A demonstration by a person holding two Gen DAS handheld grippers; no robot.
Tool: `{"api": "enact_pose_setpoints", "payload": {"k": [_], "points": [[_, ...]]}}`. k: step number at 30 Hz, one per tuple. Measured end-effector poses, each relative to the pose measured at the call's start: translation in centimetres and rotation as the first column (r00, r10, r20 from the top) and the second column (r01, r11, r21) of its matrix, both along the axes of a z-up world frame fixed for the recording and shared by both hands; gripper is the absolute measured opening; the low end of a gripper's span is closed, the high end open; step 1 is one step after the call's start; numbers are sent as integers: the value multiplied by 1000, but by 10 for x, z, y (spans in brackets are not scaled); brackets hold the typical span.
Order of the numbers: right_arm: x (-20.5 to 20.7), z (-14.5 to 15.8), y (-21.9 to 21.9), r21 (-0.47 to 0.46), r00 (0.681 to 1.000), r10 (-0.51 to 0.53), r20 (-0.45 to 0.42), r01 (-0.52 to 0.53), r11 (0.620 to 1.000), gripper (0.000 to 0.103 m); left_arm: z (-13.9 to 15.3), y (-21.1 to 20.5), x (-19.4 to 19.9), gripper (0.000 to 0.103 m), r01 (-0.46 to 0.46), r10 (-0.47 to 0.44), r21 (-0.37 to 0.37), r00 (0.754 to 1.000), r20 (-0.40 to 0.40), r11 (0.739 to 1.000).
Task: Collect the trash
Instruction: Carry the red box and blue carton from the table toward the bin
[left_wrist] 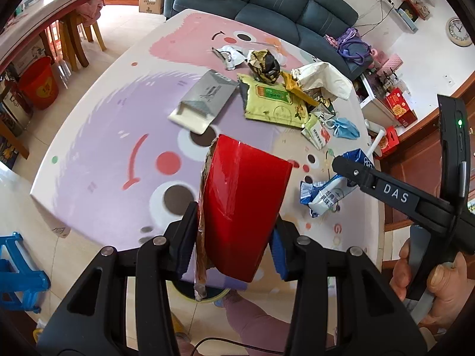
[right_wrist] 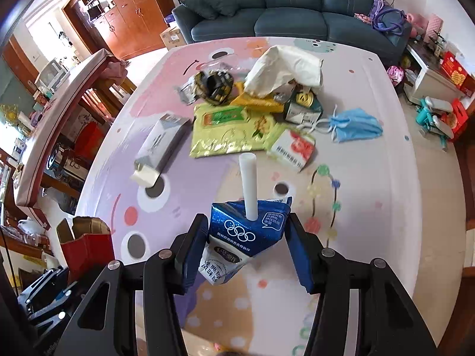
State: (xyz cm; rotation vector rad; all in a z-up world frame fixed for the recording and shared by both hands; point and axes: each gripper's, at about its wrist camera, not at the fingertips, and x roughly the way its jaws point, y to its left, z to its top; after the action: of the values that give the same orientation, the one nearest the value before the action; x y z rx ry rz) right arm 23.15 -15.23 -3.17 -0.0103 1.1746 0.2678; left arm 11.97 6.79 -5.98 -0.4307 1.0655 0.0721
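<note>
Trash: left gripper (left_wrist: 236,252) clamps glossy red carton (left_wrist: 243,207), right gripper (right_wrist: 246,252) pinches crumpled blue milk carton (right_wrist: 246,234)

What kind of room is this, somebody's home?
Most likely a home living room: a dark blue sofa behind a low table with a cartoon-print top, wooden cabinets to one side, and bags and boxes around.

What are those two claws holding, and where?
Left gripper pinches the red box by its wall; right gripper squeezes the blue carton by its sides.
</note>
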Motion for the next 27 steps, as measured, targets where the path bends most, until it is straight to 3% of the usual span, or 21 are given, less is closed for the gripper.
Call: {"api": "enact_pose_setpoints", "payload": {"k": [7,17,27], "points": [[-54,8,19,-7,999,-29,31,29,1000,53,1,20,-43,40,32,-32,-5,999,14,999],[-152,6,20,48,984,-156,82,153,987,53,-4,28,-98,40,170,-171,23,985,30,985],[-240,-25,8,1,975,-191,111,192,981,53,-66,7,-126,40,236,-236,-13,965,-115,972]]}}
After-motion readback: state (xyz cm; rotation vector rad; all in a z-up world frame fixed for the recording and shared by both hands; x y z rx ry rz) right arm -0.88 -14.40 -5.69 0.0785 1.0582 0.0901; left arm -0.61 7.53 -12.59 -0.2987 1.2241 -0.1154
